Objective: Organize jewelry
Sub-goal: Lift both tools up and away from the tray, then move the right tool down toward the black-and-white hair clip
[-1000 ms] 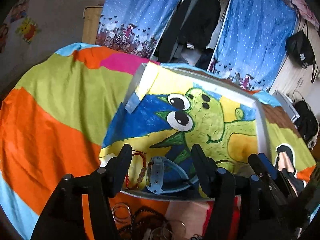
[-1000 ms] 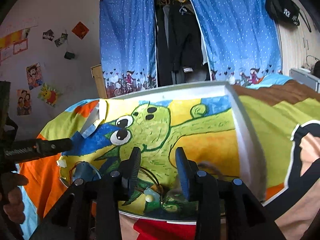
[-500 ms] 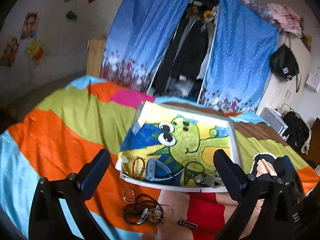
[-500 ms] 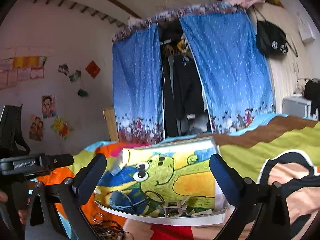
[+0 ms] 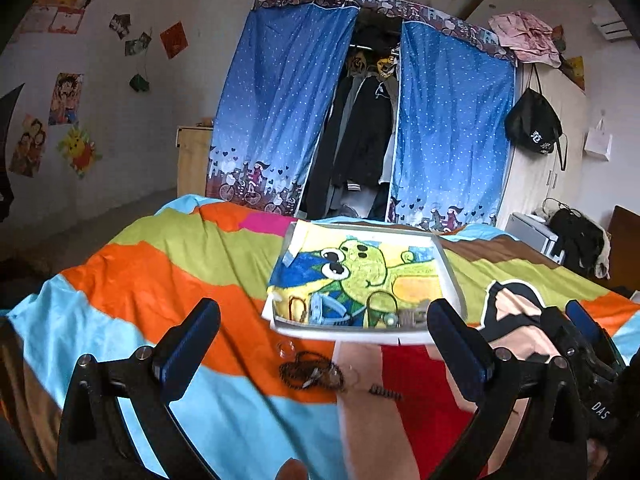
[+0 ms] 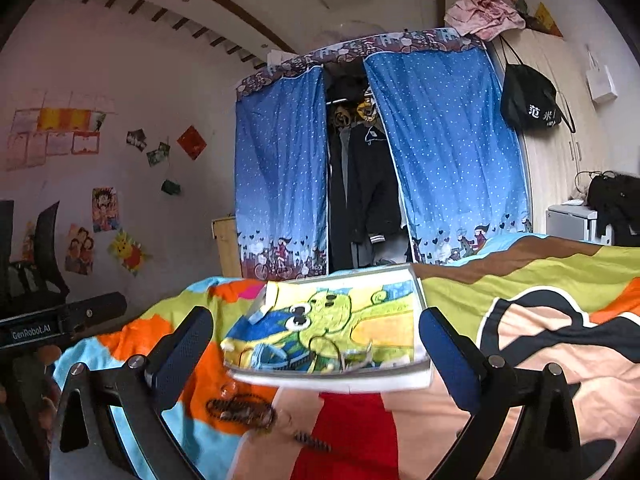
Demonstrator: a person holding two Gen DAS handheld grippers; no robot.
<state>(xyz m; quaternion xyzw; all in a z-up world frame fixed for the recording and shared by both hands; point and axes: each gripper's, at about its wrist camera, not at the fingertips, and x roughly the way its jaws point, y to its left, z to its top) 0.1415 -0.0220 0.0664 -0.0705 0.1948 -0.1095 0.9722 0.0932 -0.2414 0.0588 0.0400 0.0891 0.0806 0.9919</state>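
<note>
A shallow white tray [image 5: 450, 268] lined with a green cartoon drawing lies on the bed; it also shows in the right wrist view [image 6: 420, 292]. At its near end lie a red bead bracelet [image 5: 295, 306], a light blue watch [image 5: 320, 310], a thin dark hoop [image 5: 382, 304] and small metal pieces [image 5: 408, 317]. On the blanket in front of the tray lie a dark bead necklace [image 5: 312, 374], clear rings [image 5: 287, 347] and a small dark beaded piece [image 5: 386, 391]. My left gripper [image 5: 324, 354] is wide open and empty, held back above the blanket. My right gripper [image 6: 316, 356] is wide open and empty.
The bed carries a blanket [image 5: 160, 264] in orange, green, blue and red. Behind it hang blue curtains [image 5: 276, 112] around an open wardrobe of dark clothes. A black bag [image 5: 534, 128] hangs at the right. The other gripper's body [image 6: 60, 320] shows at the left of the right wrist view.
Both grippers have opened wide and pulled back and up from the tray's near end. The jewelry now lies farther off and the room shows above.
</note>
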